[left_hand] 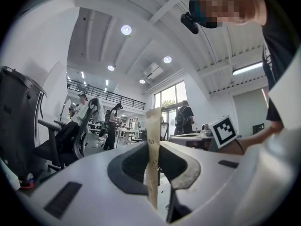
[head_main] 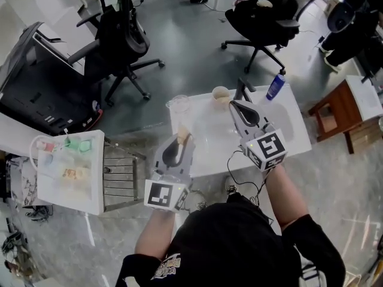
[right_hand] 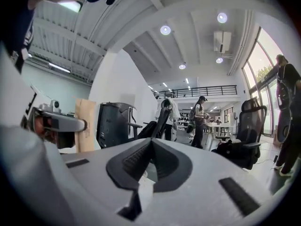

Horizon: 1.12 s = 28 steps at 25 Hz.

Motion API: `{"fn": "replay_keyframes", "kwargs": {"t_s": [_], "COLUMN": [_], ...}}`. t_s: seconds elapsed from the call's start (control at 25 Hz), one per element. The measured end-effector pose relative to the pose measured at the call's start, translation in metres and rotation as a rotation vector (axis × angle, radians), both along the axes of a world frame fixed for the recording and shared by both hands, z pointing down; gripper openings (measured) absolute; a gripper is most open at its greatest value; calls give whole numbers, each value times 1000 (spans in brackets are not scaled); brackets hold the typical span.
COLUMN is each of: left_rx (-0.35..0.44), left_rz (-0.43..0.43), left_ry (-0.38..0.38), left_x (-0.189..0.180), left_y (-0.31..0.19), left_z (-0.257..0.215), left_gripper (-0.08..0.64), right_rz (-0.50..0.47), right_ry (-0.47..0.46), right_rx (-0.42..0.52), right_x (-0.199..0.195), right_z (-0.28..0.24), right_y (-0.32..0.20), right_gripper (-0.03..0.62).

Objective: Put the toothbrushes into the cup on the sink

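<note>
Apparently early on: L gripper clamps a paper-wrapped toothbrush, not yet in the cup on the sink; R gripper closed tight, empty.

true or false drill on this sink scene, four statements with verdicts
1. The left gripper clamps a tan packet between its jaws. True.
2. The right gripper grips the blue bottle. False: its jaws are shut on nothing, and the bottle stands apart at the far right corner of the sink.
3. A clear cup stands at the sink's far left corner. True.
4. The white tray lies to the right of the sink. False: it lies on the person's left.
</note>
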<state>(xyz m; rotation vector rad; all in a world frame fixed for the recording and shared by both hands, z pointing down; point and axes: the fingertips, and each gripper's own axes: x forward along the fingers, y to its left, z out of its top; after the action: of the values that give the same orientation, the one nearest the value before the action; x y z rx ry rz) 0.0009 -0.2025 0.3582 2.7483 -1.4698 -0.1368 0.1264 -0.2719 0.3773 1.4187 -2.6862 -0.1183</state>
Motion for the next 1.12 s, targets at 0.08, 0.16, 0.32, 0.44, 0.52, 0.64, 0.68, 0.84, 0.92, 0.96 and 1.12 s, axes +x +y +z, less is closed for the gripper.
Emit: {"fn": "replay_keyframes", "kwargs": {"t_s": [0.08,0.16,0.32,0.44,0.52,0.64,0.68,0.84,0.92,0.96,1.12], "left_rx": [5,9,14,14,12,8,7,9,11,14,27], "left_rz": [18,33,55,69,77,85,87,93,92,90,75], "left_ry": [-1,-2,-4,-7,-9,-10,-9,-7,-7,-7,-12], "left_x": [-2,-3,-5,-10,-13,-16,-17,-22,-25,-26,-28], "left_y": [4,9,16,21,23,24,24,23,21,19,9], "left_z": [-3,-5,-6,-4,-4,-4,-3,-2,-2,-2,-2], "left_gripper": [54,54,54,54,54,54,54,54,54,54,54], "right_rz": [2,-2,-9,-6,-4,4,6,11,10,8,-6], "right_ry": [-17,-39,-97,-104,-98,-97,-97,-95,-94,-94,-91], "right_rx": [9,16,12,7,1,-5,-6,-11,-15,-17,-23], "right_x": [-3,-6,-10,-18,-23,-27,-28,-33,-37,-38,-42], "right_z": [-9,-18,-27,-26,-23,-21,-20,-18,-17,-17,-15], "right_y": [15,29,55,68,72,74,74,73,71,70,65], "right_gripper": [8,8,6,6,6,6,6,6,6,6,6]}}
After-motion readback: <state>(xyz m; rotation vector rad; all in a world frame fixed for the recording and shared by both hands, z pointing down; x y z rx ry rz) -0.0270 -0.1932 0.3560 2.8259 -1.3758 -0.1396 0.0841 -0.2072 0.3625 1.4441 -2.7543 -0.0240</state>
